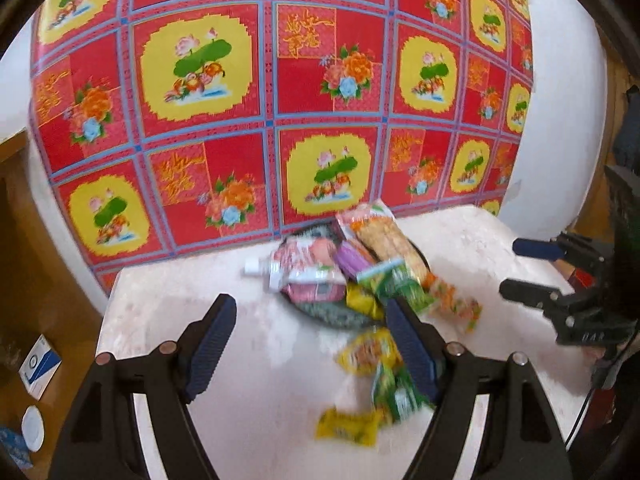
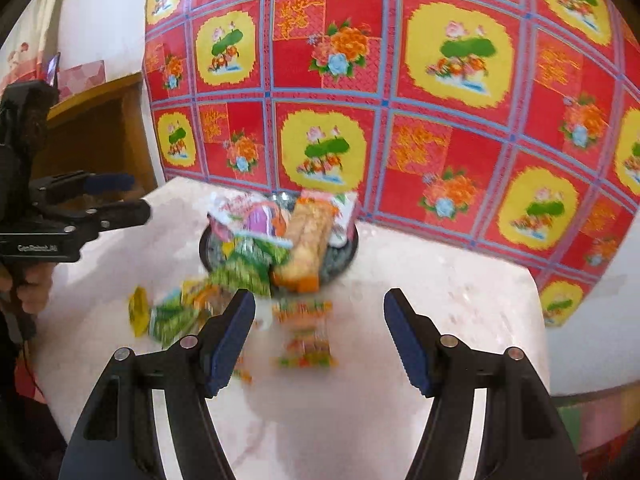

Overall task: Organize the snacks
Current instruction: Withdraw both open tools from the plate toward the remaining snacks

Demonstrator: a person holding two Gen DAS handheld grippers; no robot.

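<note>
Jaws of both grippers gape empty; left gripper sits nearest the loose snack packets on the tabletop, just before the heaped dark dish; right gripper faces another.

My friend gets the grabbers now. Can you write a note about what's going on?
Left gripper: open, empty.
Right gripper: open, empty.
Round dark plate on the pale pink table already holds a pile of snacks.
Still loose on the table: orange-and-white wrapped packet, green packets, small yellow packets.
Left to do: probably put these on the plate.
</note>
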